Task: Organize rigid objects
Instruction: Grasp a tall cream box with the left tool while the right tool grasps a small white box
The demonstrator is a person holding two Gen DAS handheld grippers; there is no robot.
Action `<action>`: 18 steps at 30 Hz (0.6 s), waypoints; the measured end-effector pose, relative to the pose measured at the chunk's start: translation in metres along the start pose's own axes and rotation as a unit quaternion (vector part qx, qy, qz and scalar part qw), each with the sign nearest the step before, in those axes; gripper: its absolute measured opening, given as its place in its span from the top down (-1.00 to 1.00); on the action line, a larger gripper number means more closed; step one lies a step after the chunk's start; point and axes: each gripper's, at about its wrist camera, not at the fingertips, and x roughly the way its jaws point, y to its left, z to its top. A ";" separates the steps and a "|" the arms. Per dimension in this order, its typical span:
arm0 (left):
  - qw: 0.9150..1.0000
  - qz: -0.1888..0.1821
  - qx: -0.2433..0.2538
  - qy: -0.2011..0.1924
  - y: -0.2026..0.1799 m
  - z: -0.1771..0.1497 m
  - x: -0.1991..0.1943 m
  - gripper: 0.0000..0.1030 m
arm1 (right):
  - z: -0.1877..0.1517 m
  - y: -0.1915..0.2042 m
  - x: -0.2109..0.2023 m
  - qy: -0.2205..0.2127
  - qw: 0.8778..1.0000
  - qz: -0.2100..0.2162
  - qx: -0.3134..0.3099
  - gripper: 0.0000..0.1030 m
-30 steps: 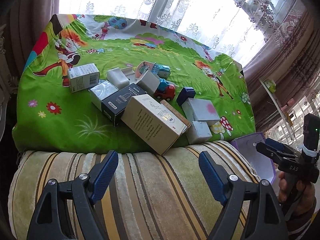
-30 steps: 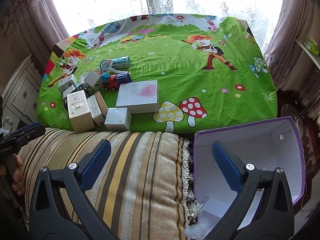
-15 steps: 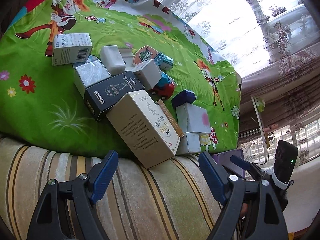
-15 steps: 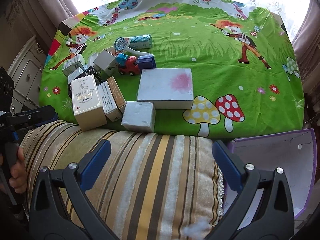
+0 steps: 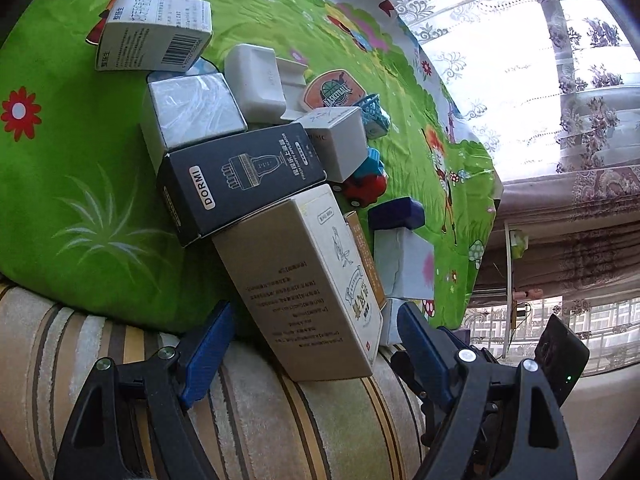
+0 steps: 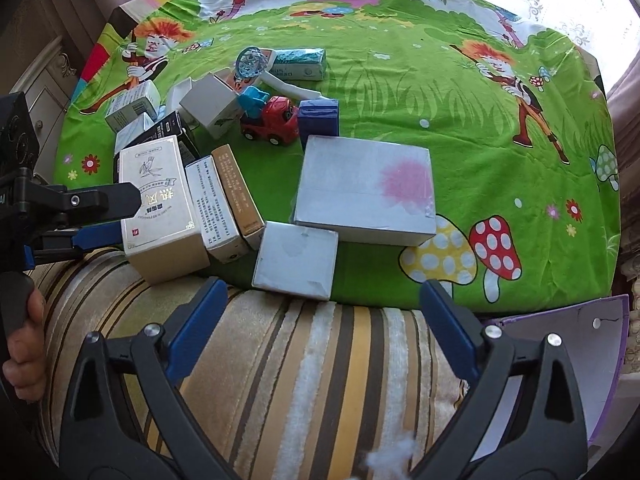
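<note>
A pile of boxes lies on a green cartoon cloth (image 6: 440,92). My left gripper (image 5: 312,316) is open, and the near end of a tall beige box (image 5: 304,280) sits between its blue pads without touching them. Behind that box lie a black DORMI box (image 5: 240,176) and other white boxes. My right gripper (image 6: 322,288) is open with its jaws closing on nothing. A small white box (image 6: 296,258) lies just beyond its tips, and a large white box with a pink blot (image 6: 364,192) is behind that. A red toy truck (image 6: 272,120) stands further back.
A striped cushion (image 6: 300,360) runs along the cloth's near edge under both grippers. An open purple box (image 6: 608,320) stands at the lower right. Curtains and a window (image 5: 520,60) lie behind the cloth. A hand (image 6: 24,352) holds the left tool.
Both grippers have come down and closer to the pile of boxes. The left view has rolled, and the beige box now reaches between its pads. The right jaws have narrowed a little.
</note>
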 end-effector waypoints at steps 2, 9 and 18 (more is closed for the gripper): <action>1.000 -0.001 -0.004 0.005 0.000 0.002 0.005 -0.62 | 0.002 0.004 0.005 0.005 1.000 -0.003 -0.008 -0.84; 1.000 -0.007 -0.011 0.010 0.007 0.000 0.009 -0.24 | 0.011 0.001 0.021 0.025 1.000 -0.002 0.000 -0.37; 1.000 -0.016 0.003 -0.004 -0.001 -0.008 0.000 -0.10 | 0.003 0.002 0.013 0.013 1.000 0.009 -0.006 0.01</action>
